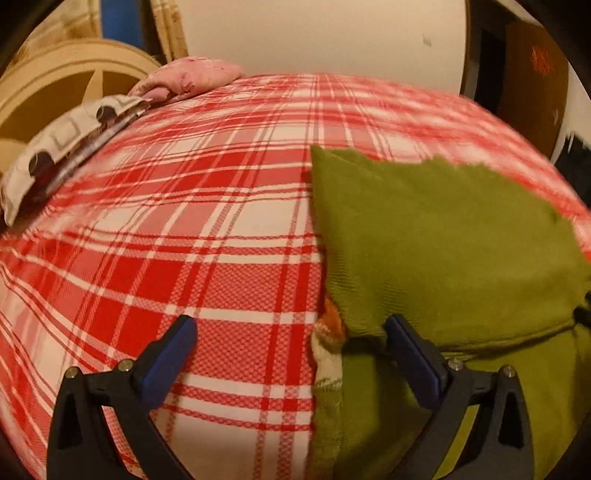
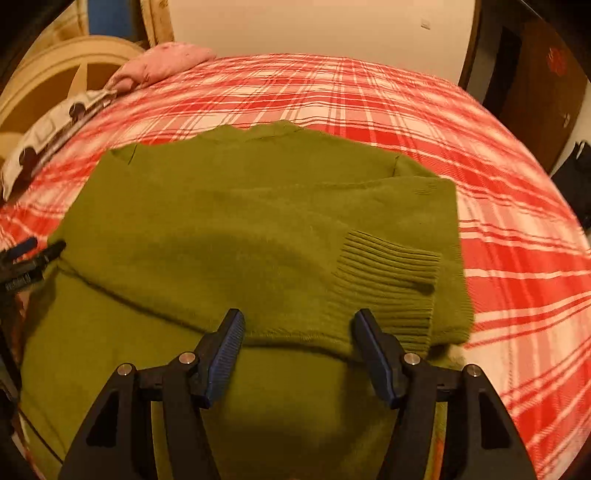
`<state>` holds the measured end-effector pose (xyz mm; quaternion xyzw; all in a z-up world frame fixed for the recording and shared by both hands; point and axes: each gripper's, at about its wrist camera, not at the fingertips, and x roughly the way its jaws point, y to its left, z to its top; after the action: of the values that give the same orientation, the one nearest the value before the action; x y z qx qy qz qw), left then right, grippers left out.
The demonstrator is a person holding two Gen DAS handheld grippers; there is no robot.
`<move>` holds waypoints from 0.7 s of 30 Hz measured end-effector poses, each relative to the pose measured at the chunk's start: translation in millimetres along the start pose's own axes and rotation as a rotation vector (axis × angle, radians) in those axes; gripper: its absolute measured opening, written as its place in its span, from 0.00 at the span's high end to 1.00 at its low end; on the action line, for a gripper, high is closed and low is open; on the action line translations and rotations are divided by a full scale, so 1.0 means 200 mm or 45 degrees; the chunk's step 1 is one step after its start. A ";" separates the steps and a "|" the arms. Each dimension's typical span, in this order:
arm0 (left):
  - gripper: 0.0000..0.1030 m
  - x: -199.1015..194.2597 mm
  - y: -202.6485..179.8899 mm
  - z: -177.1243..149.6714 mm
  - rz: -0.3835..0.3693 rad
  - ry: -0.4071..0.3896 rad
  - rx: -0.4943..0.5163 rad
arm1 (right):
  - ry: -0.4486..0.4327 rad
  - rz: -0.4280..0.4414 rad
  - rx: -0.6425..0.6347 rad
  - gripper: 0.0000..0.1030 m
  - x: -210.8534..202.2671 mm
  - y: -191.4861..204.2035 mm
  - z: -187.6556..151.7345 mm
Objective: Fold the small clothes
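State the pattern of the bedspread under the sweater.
Red and white plaid bedspread beneath the olive green sweater; the right wrist view shows it best.

I'm facing a plain cream wall, leaning over a red-and-white plaid bedspread, passing a pale wooden wheel-shaped headboard, dark wooden door standing rightward.

Colours/patterns, both wrist views

Sweater: olive green, ribbed cuff; orange/cream print at its edge. Bed cover: red-white plaid. Pillow: pink. Cloth: cream with dark circles, grey squares. Left hand-held gripper and right hand-held gripper: black, blue pads.
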<state>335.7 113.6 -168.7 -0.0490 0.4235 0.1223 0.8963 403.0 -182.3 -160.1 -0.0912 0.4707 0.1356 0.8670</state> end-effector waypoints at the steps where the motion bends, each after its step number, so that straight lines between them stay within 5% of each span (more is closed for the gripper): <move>1: 0.00 0.01 0.01 0.00 -0.011 0.011 -0.016 | -0.025 -0.023 -0.014 0.39 -0.03 0.00 0.00; 4: 0.00 0.05 0.05 0.01 -0.036 0.033 -0.035 | -0.132 -0.028 -0.043 0.39 -0.09 0.00 0.02; 8: 0.00 0.03 0.03 -0.01 -0.031 0.025 -0.032 | -0.017 -0.015 0.020 0.38 0.06 -0.03 0.01; 21: 0.00 0.01 0.02 -0.02 -0.050 0.028 -0.038 | -0.065 -0.029 0.060 0.37 0.01 -0.07 -0.06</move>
<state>332.5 116.5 -172.7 -0.0718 0.4303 0.1103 0.8930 399.5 -199.1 -167.9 -0.0724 0.4505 0.1169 0.8821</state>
